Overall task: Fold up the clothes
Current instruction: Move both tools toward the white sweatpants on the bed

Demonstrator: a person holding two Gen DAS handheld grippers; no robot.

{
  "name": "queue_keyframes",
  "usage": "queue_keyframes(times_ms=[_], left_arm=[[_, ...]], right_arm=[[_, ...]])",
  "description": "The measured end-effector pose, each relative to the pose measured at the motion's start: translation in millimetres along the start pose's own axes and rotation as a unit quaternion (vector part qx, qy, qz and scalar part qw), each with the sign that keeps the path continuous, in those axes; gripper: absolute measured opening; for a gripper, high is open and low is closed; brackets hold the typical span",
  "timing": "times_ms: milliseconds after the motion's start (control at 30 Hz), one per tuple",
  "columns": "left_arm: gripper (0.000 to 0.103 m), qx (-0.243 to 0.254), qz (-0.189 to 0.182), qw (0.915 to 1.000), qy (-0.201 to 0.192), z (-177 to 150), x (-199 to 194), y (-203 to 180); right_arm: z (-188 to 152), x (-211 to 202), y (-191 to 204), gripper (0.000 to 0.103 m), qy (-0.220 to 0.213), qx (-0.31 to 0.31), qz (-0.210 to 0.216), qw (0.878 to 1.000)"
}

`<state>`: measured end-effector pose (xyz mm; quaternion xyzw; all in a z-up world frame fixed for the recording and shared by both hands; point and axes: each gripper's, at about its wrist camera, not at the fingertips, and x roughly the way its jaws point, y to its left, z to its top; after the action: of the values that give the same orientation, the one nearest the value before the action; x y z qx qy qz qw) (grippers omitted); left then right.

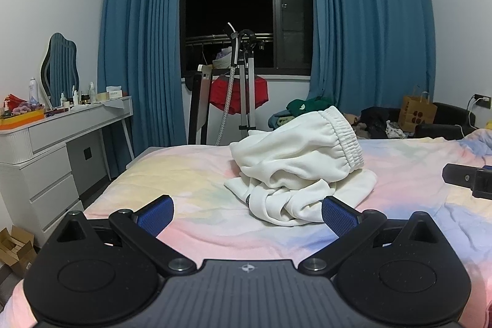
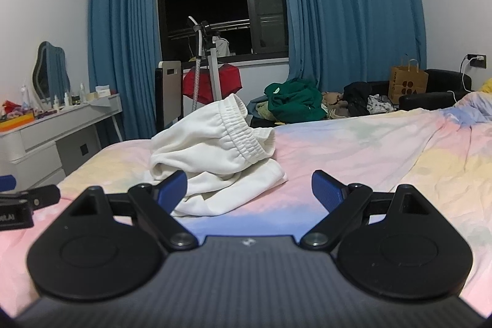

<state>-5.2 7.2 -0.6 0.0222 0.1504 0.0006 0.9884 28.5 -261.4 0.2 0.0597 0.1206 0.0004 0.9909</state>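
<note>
Left wrist view: left claw (image 1: 247, 215), black w/ blue ribbed pads, sits nearest the lens, spread wide, nothing held. Its right pad (image 1: 338, 217) is just at the near edge of a crumpled white fleece garment w/ elastic waistband (image 1: 295, 171); can't tell if touching. Garment lies heaped on the pastel tie-dye bed sheet (image 1: 190, 174), roughly mid-bed toward the far edge, waistband standing up on top. Right claw's black body pokes in at the bed's right side. Beyond the far edge: blue curtains (image 1: 141, 36), dark window, white dressing table (image 1: 61, 131) w/ bottles off the bed's left side.

Right wrist view: right claw (image 2: 249, 189) also wide open, empty, hovering low over the sheet. White garment sits ahead and left, its near folds behind the left pad (image 2: 172, 189). Green clothing pile (image 2: 292, 103) and brown paper bag (image 2: 407, 83) past the bed's far edge.
</note>
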Motion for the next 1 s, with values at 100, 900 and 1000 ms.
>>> queue_keyframes(times_ms=[100, 900, 1000], left_arm=[[0.103, 0.000, 0.002, 1.0000, 0.001, 0, 3, 0], [0.103, 0.000, -0.003, 0.9998, 0.020, -10, 22, -1], [0.103, 0.000, -0.008, 0.9994, 0.034, -7, 37, -6]], right_arm=[[0, 3, -2, 0.089, 0.001, 0.003, 0.000, 1.000], [6, -3, -9, 0.089, -0.009, 0.027, 0.002, 1.000], [6, -2, -11, 0.089, -0.006, 0.033, -0.001, 0.999]])
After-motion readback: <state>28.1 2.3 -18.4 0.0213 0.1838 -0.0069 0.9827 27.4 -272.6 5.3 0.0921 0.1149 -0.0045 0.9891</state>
